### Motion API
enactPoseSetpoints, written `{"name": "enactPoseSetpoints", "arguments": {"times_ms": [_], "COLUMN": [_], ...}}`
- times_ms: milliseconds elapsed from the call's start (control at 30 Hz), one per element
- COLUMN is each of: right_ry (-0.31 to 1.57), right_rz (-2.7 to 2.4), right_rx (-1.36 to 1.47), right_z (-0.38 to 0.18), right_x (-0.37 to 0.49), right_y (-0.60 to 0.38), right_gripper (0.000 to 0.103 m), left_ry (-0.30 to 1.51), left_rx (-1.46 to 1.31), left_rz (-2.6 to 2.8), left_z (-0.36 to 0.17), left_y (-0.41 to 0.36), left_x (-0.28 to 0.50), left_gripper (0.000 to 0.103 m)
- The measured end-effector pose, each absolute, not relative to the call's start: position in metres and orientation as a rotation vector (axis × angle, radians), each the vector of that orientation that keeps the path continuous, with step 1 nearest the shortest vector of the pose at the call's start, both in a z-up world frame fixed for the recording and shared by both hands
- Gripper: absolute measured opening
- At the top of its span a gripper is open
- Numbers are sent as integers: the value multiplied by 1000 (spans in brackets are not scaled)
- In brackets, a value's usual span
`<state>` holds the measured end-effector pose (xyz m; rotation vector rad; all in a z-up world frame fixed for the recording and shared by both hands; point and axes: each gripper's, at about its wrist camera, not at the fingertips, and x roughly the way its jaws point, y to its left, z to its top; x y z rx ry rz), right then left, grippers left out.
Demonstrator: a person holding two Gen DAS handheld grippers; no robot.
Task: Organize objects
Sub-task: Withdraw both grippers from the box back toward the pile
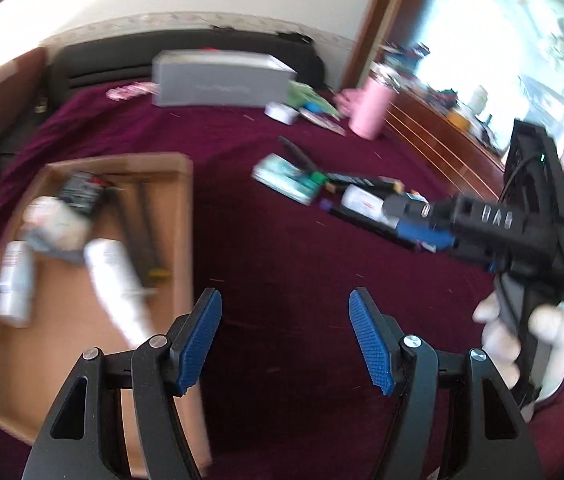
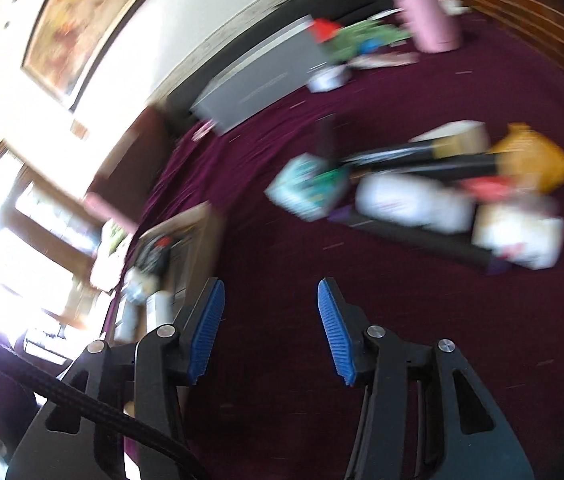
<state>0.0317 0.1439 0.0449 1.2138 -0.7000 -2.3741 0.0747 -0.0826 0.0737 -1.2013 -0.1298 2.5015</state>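
Left gripper [image 1: 285, 338] hangs spread wide with nothing between its ribbed blue pads [image 1: 198, 344], hovering over the deep purple cloth of the surface [image 1: 282, 248]. Just ahead and to its left sits the shallow cardboard box [image 1: 184, 216], and it's already partly filled: a white tube [image 1: 116, 280], a white bottle [image 1: 14, 284] and some dark, blurred items lie inside.

Right gripper [image 2: 271, 330] is likewise parted and empty, pads [image 2: 336, 332] clear of everything. Ahead and to its right waits the unsorted pile [image 2: 422, 196]: a teal carton [image 2: 306, 188], soft white packets, long black sticks, something orange and crinkly, though blur hides the details.

Farther off stand a rigid grey box [image 1: 222, 80] and a smooth pink tumbler [image 1: 372, 108].

My read: underway, with plenty of the pile left to move.
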Motion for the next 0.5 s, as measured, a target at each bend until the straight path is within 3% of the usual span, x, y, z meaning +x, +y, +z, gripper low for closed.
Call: {"name": "enactPoseSetpoints", "arguments": {"times_ms": [267, 400, 500], "right_ry": [-804, -792, -810], "right_rz": [-2569, -2663, -2659], "right_rx": [1218, 1259, 1322], "right_z": [38, 29, 14], "right_x": [18, 1, -11], "right_y": [234, 254, 264], "right_gripper": [48, 48, 48], "left_ry": [-64, -122, -141], "left_rx": [-1300, -1320, -1302], "left_rz": [2459, 2444, 2432], "left_z": [23, 15, 14], "left_y": [-39, -45, -45], "left_x": [46, 46, 48], "left_gripper": [60, 60, 67]}}
